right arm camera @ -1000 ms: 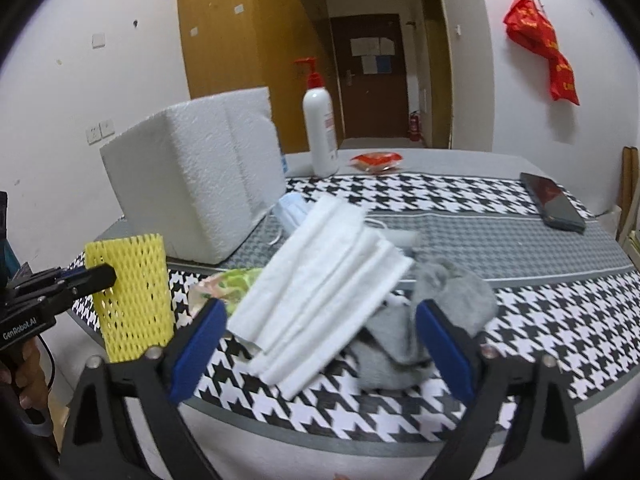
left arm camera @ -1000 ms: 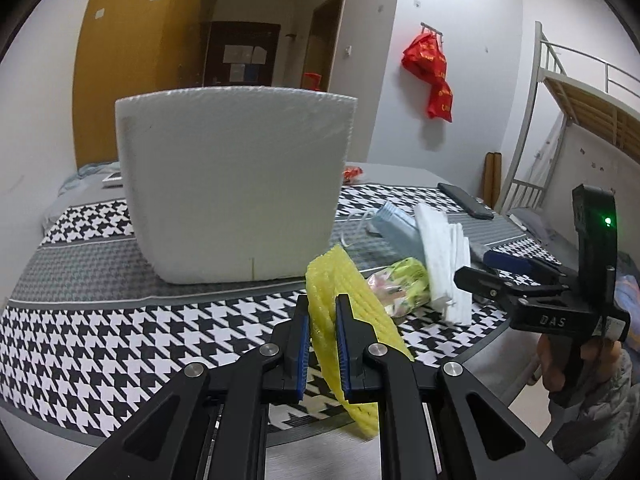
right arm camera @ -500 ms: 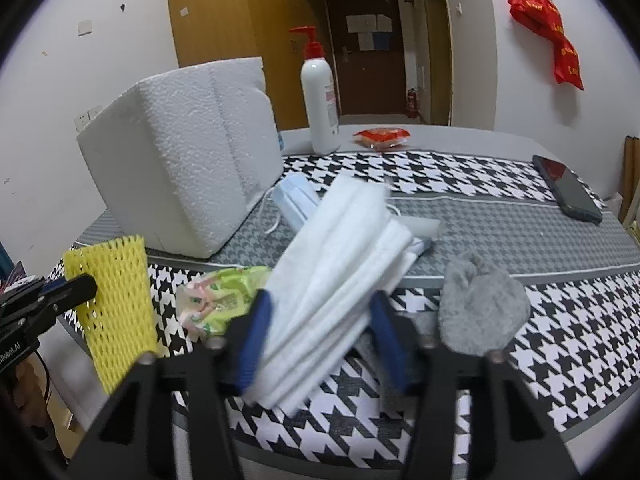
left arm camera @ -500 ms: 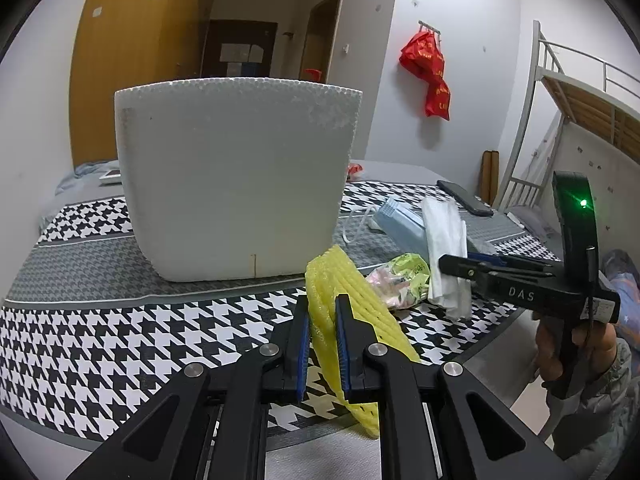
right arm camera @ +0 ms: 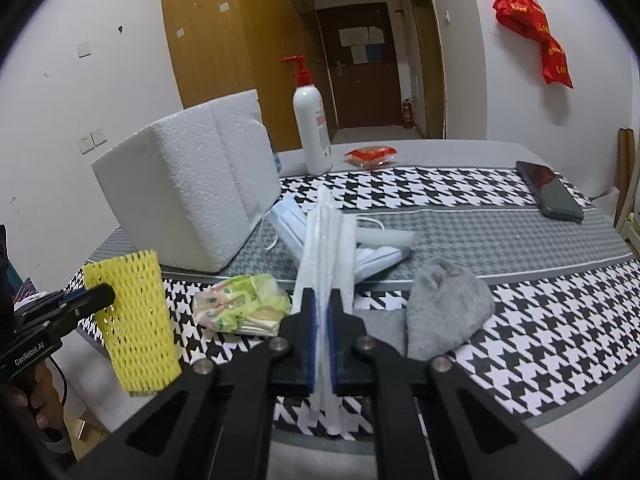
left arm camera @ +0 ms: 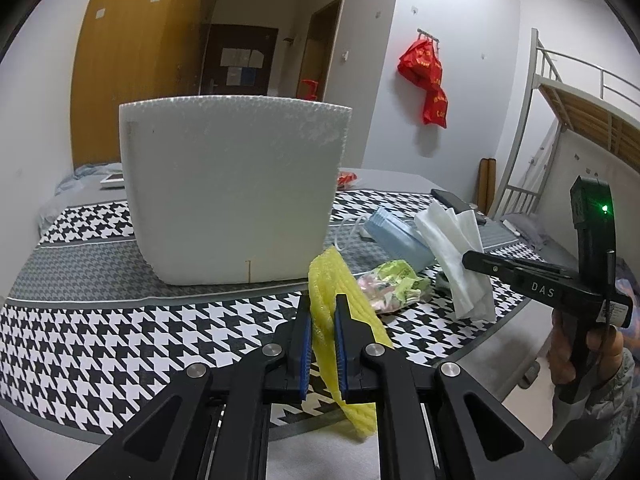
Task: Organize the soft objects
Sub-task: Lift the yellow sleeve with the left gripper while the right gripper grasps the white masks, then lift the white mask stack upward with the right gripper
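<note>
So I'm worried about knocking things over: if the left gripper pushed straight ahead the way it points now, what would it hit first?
Probably the white foam box. The left gripper, shut on the yellow foam net, aims slightly down over bare tablecloth toward its lower right corner, though depth is uncertain.

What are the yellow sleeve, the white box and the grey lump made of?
Yellow sleeve: looks like foam netting, matte; open diamond mesh, and it flattens between the left gripper pads.
White box: likely expanded polystyrene; beaded, grainy faces, dull white.
Grey lump: seems knit or fleece fabric, perhaps a sock; fuzzy surface, slumped folds.
</note>
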{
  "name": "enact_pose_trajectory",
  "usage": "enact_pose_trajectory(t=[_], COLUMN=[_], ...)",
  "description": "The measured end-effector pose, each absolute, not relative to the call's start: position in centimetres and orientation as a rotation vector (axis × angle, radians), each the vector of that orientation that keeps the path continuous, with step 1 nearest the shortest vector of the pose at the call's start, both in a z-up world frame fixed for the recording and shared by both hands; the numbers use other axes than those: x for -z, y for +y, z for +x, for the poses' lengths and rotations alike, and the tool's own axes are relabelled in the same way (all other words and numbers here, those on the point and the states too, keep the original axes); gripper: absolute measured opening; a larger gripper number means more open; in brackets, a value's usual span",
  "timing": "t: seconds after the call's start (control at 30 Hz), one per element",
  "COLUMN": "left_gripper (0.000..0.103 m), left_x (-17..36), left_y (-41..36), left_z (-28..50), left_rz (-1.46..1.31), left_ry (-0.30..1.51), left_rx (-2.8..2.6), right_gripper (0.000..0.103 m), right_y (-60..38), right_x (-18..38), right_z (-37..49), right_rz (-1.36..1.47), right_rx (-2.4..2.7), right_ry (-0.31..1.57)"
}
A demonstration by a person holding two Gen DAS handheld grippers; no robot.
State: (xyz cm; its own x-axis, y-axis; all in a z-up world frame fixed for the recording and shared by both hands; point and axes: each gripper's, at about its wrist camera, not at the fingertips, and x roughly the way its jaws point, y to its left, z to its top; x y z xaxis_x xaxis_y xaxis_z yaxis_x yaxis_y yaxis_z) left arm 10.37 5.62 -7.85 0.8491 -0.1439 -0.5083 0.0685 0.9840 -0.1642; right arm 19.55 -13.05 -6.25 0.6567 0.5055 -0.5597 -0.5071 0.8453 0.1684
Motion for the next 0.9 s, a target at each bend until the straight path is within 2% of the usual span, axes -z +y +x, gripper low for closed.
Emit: enact_pose_trajectory(t=[0.3,0.6,0.67,0.7,0.73,0.8,0.83,0.9], left_gripper=[0.011,0.011,0.012,0.014,0.020,0.034,0.041,0.042], left_x=[7.6,9.1,9.4,9.6,9.8,9.9,10.0,10.0], left_y=[5.7,5.9,6.0,6.1,6.2,6.0,6.0,5.6], left_z=[8.7,8.4,8.7,8.8,9.0,9.2,9.3,9.3], left_rz=[-0.147,-0.183,-0.198,-0.209,-0.211,-0.222,-0.225,-0.224], left_ry=[0.542,0.601,0.618,0.630,0.641,0.653,0.655,0.658], left_rx=[0.098,0.096,0.102,0.104,0.105,0.106,0.107,0.117], right_gripper=[0.006,0.007,0.012,0.019,0.032,0.048,0.050,0.050], right_y=[-13.5,-12.1,-11.8,-11.7,-11.5,-11.3,-11.2,-10.9], right_x=[5.6,8.1,8.4,8.5,8.7,8.9,8.9,9.0], right_z=[17.2,16.2,16.3,16.3,16.4,16.3,16.3,16.4], right_rz=[-0.012,-0.071,-0.087,-0.096,-0.102,-0.108,-0.109,-0.115], right_rx=[-0.606,-0.641,-0.635,-0.634,-0.635,-0.639,-0.643,-0.645], right_ry=[0.626,0.705,0.711,0.714,0.719,0.718,0.715,0.714])
